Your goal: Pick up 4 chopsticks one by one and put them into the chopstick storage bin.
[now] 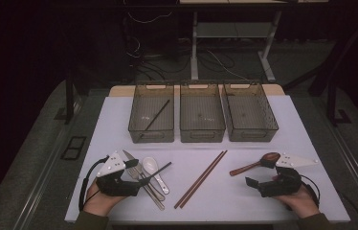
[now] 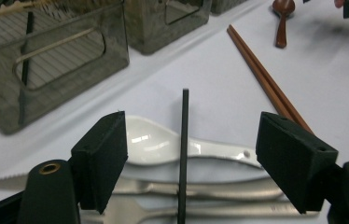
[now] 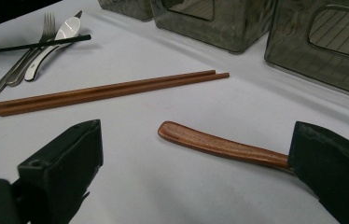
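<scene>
- Our left gripper sits over the cutlery pile at the near left of the white table, jaws spread wide apart with nothing pinched.
- A single black chopstick runs right up the gap between those jaws, touching neither pad as far as we can see. It lies across the white ceramic spoon, a knife and a fork.
- Our right gripper is at the near right, jaws also apart. The wooden spoon lies on the table between them, its handle running in behind one jaw. We can't tell if it touches.
- A pair of brown wooden chopsticks lies between the two grippers.
- Three smoky plastic bins line the far side, and the left one holds another black chopstick.
</scene>
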